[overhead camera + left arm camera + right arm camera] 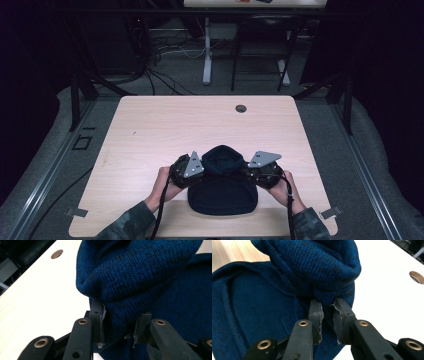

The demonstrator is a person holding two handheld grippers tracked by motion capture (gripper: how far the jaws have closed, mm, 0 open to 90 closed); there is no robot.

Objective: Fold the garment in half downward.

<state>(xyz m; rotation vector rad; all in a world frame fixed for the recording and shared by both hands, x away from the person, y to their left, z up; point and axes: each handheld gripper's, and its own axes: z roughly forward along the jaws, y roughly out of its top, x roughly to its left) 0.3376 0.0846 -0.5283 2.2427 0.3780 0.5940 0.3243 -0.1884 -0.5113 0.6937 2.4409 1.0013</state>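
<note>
High view is showing a dark blue knit beanie (223,192) lying near the tabletop's (150,130) near edge, its far part folded up. Left gripper (204,169) and right gripper (246,169) are each pinching that raised fold from opposite sides, fabric between their pads.

Left tongs (204,169) and right tongs (246,167) facing inward, both clamped.

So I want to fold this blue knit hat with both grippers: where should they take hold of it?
Grip the blue knit hat at the doubled fabric of its raised far part, one gripper on each side edge, coming in level from left and right. There the knit bunches into folds thin enough for the jaws, as where the left gripper and right gripper pinch it.
</note>
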